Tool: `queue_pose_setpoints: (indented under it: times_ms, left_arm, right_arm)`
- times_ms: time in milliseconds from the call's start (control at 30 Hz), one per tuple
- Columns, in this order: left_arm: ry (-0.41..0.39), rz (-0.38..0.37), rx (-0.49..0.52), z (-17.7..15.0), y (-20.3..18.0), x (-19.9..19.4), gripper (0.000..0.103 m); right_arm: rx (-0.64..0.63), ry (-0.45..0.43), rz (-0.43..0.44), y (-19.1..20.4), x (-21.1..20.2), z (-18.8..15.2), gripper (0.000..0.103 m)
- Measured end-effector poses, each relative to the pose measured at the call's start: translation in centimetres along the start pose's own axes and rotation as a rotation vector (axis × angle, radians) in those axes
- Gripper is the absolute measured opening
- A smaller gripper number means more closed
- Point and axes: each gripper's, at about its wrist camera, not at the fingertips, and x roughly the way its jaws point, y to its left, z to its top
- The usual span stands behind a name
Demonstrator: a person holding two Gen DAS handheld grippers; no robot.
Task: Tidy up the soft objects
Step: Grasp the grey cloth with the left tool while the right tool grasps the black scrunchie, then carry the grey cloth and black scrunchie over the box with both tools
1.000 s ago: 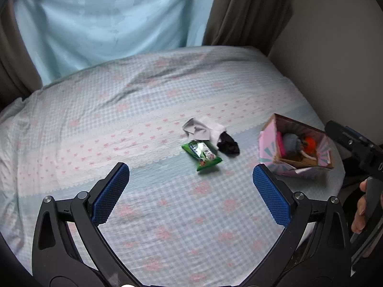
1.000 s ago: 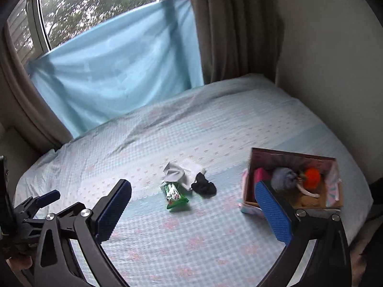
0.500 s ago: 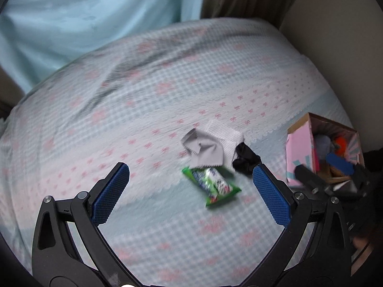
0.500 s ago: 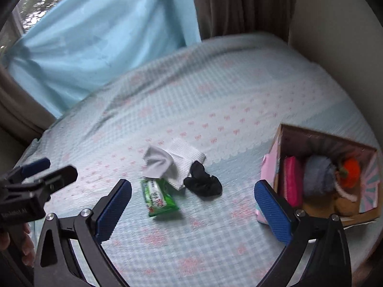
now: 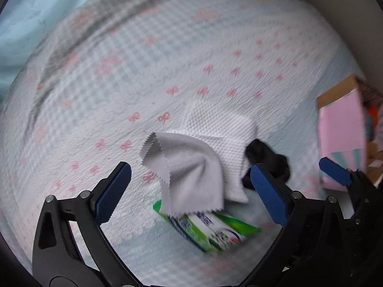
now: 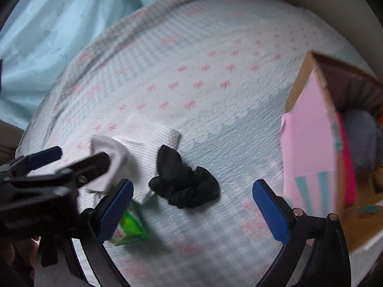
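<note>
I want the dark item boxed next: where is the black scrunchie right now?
The black scrunchie lies on the bedspread, centred between the open right gripper fingers, touching the white cloth, left of the pink box.

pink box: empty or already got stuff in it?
Not empty. The pink box holds a gray fuzzy ball, something magenta against its wall and something orange at the edge.

Green packet (image 5: pixel 210 229): top end hidden under grey cloth (image 5: pixel 189 174) in left view, print too blurred to read; in right view mostly behind right tool (image 6: pixel 191 203) finger. White paper towel (image 5: pixel 220 129) partly covered by the cloth. Pink box (image 6: pixel 311 148) cut off at the frame edge in both views, contents half hidden by its wall. Bed (image 5: pixel 119 71) pattern motion-blurred. Left tool (image 6: pixel 43 165) blurred in right view, covers part of the cloth.
</note>
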Motion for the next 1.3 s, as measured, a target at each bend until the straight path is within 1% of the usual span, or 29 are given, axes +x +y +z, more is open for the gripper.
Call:
queue_pose_setpoints:
  times_ms: [33, 67, 133, 200, 233, 267, 300, 367, 400, 467, 500, 633, 833, 1167, 1300]
  left_arm:
    - [0.009, 0.001, 0.001, 0.0, 0.1, 0.7, 0.093]
    - [0.018, 0.003, 0.000, 0.0, 0.1, 1.3, 0.089]
    - [0.033, 0.008, -0.003, 0.0, 0.3, 2.3, 0.080]
    - [0.043, 0.000, -0.010, -0.1, 0.5, 2.9, 0.061]
    - [0.049, -0.007, -0.016, -0.1, 0.6, 3.1, 0.057]
    - [0.052, -0.013, -0.022, -0.1, 0.7, 3.3, 0.046]
    - [0.056, -0.026, -0.031, -0.2, 0.8, 3.4, 0.039]
    - [0.050, -0.050, -0.045, -0.3, 1.0, 3.5, 0.034]
    - [0.041, -0.050, -0.045, -0.4, 1.0, 3.3, 0.030]
    - [0.029, -0.060, -0.047, -0.5, 0.9, 2.9, 0.024]
    - [0.019, -0.064, -0.052, -0.6, 1.0, 2.6, 0.023]
    - [-0.014, -0.079, -0.077, -0.6, 1.9, 1.0, 0.022]
    - [-0.036, -0.083, -0.094, 0.1, 2.7, -1.0, 0.022]
    - [-0.092, -0.081, -0.117, 0.4, 2.8, -4.6, 0.022]
    - [-0.127, -0.074, -0.119, -0.1, 2.8, -6.9, 0.022]
  right_arm:
    - [0.002, 0.009, -0.001, -0.1, 0.6, -0.1, 0.094]
    - [0.004, 0.021, -0.002, -0.2, 1.2, -0.1, 0.090]
    - [0.011, 0.037, -0.004, -0.3, 2.2, -0.3, 0.086]
    - [0.021, 0.047, -0.003, -0.5, 2.9, -0.5, 0.085]
    - [0.021, 0.050, -0.003, -0.5, 3.1, -0.5, 0.082]
    - [0.018, 0.054, -0.007, -0.4, 3.3, -0.6, 0.076]
    - [0.007, 0.050, -0.027, -0.3, 3.3, -0.6, 0.073]
    - [-0.010, 0.040, -0.045, 0.0, 3.2, -0.5, 0.056]
    - [-0.014, 0.036, -0.040, -0.1, 3.1, -0.5, 0.052]
    - [-0.017, 0.032, -0.029, 0.2, 3.3, -0.3, 0.034]
    - [-0.022, 0.034, -0.022, 0.2, 3.3, -0.2, 0.031]
    - [-0.031, 0.036, -0.016, 0.5, 3.5, 0.0, 0.024]
    - [-0.021, 0.026, -0.011, 0.3, 2.7, 0.2, 0.019]
    - [-0.029, -0.027, 0.005, 0.8, -1.0, 1.1, 0.019]
    - [-0.042, -0.058, 0.015, 1.4, -3.2, 1.1, 0.019]
